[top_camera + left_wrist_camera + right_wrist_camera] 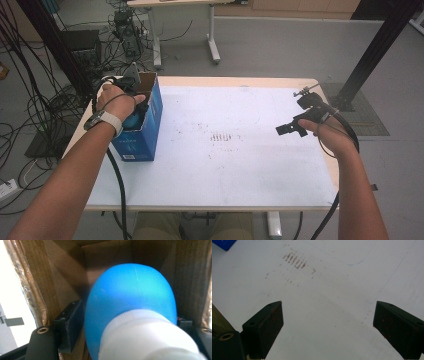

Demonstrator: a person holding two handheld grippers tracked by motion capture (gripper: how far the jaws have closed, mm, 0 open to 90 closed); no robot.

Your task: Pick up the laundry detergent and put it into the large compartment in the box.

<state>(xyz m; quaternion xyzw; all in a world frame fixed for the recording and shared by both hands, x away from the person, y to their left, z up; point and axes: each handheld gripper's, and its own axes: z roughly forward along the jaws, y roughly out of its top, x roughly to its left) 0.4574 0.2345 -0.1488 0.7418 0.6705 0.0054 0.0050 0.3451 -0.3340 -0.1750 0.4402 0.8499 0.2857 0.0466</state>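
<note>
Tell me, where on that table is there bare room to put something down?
Nearly the whole white table is bare: the wide stretch between the blue box at its left edge and the right gripper, faint brown smudges in the middle. It is crowded inside the box, where the left gripper sits with a blue bottle.

I see a grey concrete floor (280, 45) beyond the white-topped table (240, 150), a white-legged desk (212, 35) behind the table, tangled black cables (35, 105) left of it, a black frame post (380, 45) at its right far corner, even indoor light.
</note>
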